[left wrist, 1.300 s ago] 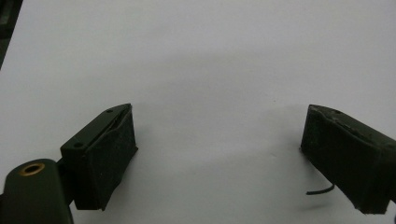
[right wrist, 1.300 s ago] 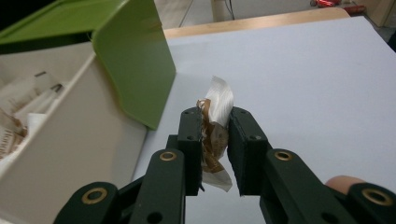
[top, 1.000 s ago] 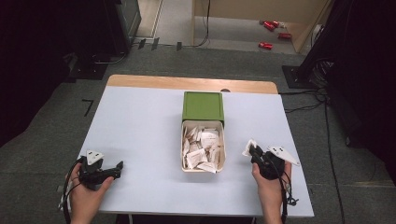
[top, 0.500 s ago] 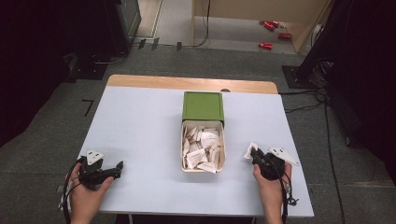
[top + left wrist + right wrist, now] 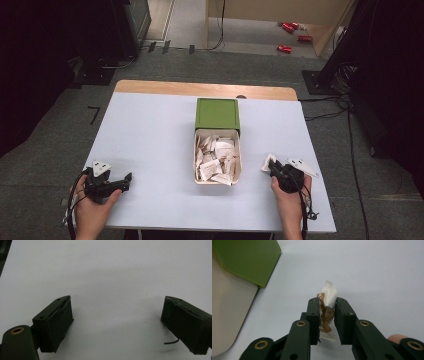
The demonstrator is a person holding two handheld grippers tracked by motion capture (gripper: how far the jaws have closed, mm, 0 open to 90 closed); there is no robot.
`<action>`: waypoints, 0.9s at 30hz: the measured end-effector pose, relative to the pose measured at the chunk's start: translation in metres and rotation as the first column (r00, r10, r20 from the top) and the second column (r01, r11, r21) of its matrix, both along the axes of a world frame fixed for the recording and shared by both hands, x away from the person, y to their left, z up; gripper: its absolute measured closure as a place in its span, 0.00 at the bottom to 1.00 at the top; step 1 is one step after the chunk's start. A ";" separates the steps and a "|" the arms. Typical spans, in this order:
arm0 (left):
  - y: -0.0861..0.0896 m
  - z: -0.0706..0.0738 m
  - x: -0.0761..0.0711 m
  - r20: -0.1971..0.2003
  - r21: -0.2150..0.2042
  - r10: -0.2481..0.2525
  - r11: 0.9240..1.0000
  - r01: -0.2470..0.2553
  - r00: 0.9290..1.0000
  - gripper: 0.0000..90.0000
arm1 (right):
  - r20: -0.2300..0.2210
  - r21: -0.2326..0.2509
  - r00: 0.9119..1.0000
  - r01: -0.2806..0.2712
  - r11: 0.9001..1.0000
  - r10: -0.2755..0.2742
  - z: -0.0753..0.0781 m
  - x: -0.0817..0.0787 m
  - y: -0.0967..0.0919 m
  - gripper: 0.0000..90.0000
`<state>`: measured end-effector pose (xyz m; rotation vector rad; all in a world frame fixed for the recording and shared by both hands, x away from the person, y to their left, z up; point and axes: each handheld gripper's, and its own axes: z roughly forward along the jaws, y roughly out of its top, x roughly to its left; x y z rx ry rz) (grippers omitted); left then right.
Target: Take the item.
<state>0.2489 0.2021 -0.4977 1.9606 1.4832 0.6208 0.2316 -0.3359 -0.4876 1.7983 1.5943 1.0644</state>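
A green box (image 5: 217,114) stands mid-table with its pale drawer (image 5: 216,183) pulled out toward me, holding several small white packets (image 5: 215,162). To the right of the drawer, my right gripper (image 5: 270,163) is shut on one white packet with brown print (image 5: 329,293), which stands up crumpled between the pads just above the table. The green box (image 5: 247,260) and the drawer's wall (image 5: 229,315) show at the left of the right gripper view. My left gripper (image 5: 126,182) rests at the front left of the table, jaws wide open (image 5: 117,302) over bare white tabletop.
The white table (image 5: 150,135) has a wooden strip (image 5: 200,89) along its far edge. Both hands sit close to the front edge. Cables (image 5: 345,107) and red objects (image 5: 290,35) lie on the floor beyond.
The right gripper with its packet has drawn back slightly toward the front edge. The left gripper has not moved.
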 end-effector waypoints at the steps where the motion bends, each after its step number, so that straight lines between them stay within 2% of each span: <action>1: 0.000 0.000 0.000 0.000 0.000 0.000 1.000 0.000 1.000 0.12 | -0.001 -0.002 1.000 -0.001 1.000 0.001 0.000 0.000 0.000 0.84; 15: 0.000 0.000 0.000 0.000 0.000 0.000 1.000 0.000 1.000 0.12 | -0.011 -0.016 1.000 0.008 1.000 -0.008 -0.004 0.002 -0.003 0.81; 21: 0.000 0.000 0.000 0.000 0.000 0.000 1.000 0.000 1.000 0.12 | -0.013 -0.007 1.000 0.008 1.000 -0.008 -0.004 0.001 -0.005 0.78; 27: 0.000 0.000 0.000 0.000 0.000 0.000 1.000 0.000 1.000 0.12 | -0.017 -0.007 1.000 0.002 1.000 -0.002 0.000 0.000 -0.005 0.60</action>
